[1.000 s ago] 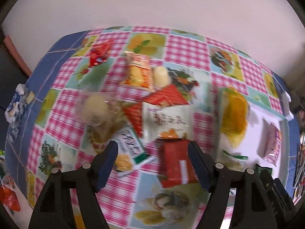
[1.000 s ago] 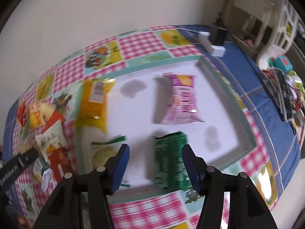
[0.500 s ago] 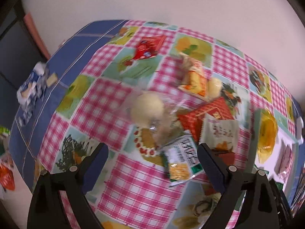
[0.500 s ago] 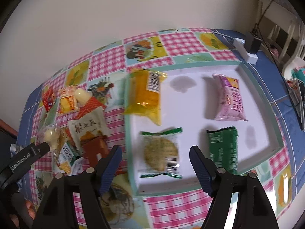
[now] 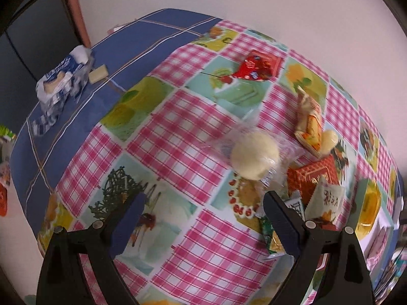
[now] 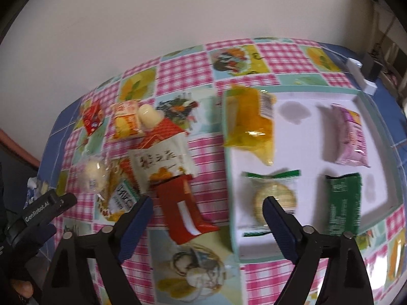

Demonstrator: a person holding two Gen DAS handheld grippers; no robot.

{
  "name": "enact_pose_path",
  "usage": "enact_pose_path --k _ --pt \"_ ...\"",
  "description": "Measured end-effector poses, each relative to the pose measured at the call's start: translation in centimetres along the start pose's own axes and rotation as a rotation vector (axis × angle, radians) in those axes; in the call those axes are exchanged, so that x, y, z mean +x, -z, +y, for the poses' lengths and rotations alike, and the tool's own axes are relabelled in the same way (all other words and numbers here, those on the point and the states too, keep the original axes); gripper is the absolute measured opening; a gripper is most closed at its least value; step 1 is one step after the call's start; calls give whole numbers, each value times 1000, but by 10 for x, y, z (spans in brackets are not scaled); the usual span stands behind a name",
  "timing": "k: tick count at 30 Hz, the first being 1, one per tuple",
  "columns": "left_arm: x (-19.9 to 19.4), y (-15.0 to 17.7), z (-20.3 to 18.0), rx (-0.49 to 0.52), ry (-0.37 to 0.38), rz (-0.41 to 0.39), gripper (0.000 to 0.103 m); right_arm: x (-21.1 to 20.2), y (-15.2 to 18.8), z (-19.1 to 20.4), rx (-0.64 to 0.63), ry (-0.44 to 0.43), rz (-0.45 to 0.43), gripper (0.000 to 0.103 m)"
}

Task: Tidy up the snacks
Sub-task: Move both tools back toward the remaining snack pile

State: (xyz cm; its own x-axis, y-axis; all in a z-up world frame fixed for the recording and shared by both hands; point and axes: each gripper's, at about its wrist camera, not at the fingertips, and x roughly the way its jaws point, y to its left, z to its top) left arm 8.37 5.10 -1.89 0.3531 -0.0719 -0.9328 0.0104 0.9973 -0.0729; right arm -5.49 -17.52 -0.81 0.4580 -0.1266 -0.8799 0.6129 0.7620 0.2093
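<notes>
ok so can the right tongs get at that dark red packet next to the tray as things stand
Probably yes. The right tongs are opening with nothing between them, and the dark red packet lies flat just ahead on the tablecloth. Only its top end is tucked under the white packet; the rest is bare.

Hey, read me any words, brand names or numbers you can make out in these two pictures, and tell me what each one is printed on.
"GenRobot.AI": on the black body of the left gripper, at the left edge of the right wrist view.
White snack packet: large Chinese characters, too blurred to read.
Green-and-white packet: print too blurred.
Barcode label on the yellow bag: too small.
Blue-and-white pack: lettering unreadable.
</notes>
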Motion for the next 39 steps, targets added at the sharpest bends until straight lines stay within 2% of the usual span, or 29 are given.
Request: enact_pose_path --k 11,23,30,32,34,39 --pt "9 -3 0 -33 52 14 96 22 -1 14 -44 -33 40 97" --pt "31 1 -31 28 149 118 97 39 2 25 -84 -69 89 96" --pt "29 7 -60 109 172 107 96 45 3 23 -81 -63 107 77" --pt "33 9 -67 116 171 115 96 49 4 22 -80 -56 119 68" --pt "37 11 -71 125 167 123 96 52 5 20 -77 -50 130 65" --pt "48 16 -80 125 185 154 94 56 8 21 -80 -48 146 64"
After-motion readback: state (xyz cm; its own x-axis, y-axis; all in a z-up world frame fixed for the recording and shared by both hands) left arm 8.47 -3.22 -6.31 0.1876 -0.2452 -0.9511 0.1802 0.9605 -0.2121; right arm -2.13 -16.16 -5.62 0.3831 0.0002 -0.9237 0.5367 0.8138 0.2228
